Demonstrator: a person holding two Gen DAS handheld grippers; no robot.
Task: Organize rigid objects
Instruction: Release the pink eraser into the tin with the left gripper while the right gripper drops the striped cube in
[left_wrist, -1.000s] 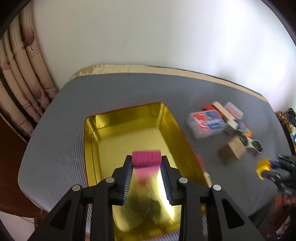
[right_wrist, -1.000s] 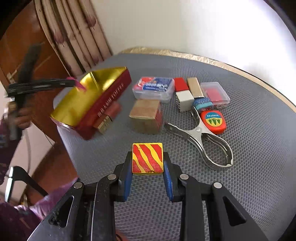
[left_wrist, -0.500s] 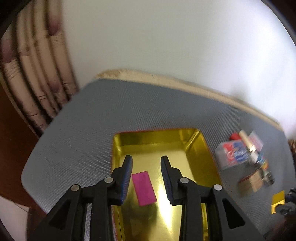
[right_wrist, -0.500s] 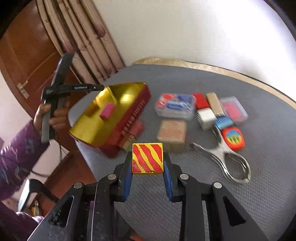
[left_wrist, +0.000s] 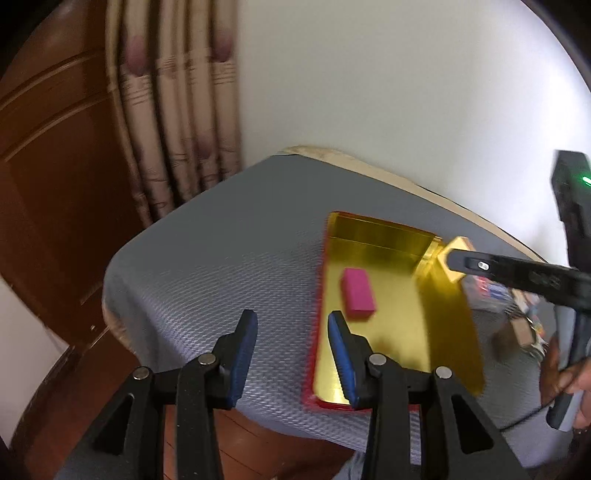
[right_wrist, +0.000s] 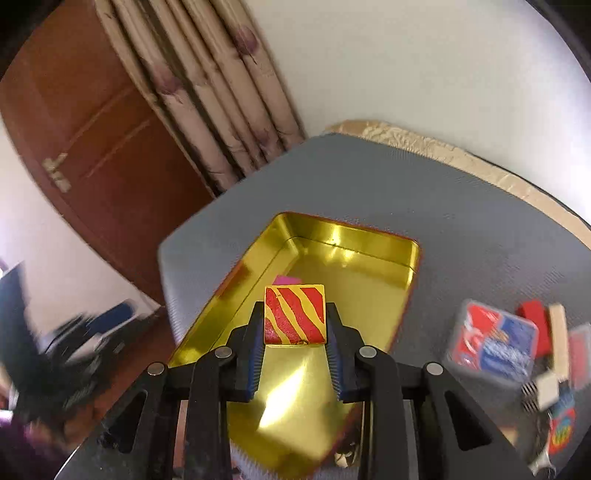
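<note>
A gold tin tray (left_wrist: 391, 236) with red outer walls lies on the grey mat; it also shows in the right wrist view (right_wrist: 354, 240). A pink block (left_wrist: 357, 298) lies flat inside it, and only its top edge (right_wrist: 288, 280) peeks out in the right wrist view. My left gripper (left_wrist: 291, 328) is open and empty, above the mat just left of the tray. My right gripper (right_wrist: 294, 325) is shut on a red and yellow striped block (right_wrist: 294, 314) and holds it over the tray. In the left wrist view the right gripper (left_wrist: 454, 260) reaches in over the tray's far right corner.
Several loose items lie right of the tray: a clear box with red and blue cards (right_wrist: 495, 343), a red block (right_wrist: 533, 319), a beige bar (right_wrist: 559, 339) and small colourful pieces (right_wrist: 561, 432). A curtain (left_wrist: 177, 110) and wooden door (left_wrist: 55, 184) stand beyond the table's left edge.
My left gripper let go of the pink block into the tray and pulled back to the left. My right gripper carried the striped block from the mat to over the tray.
</note>
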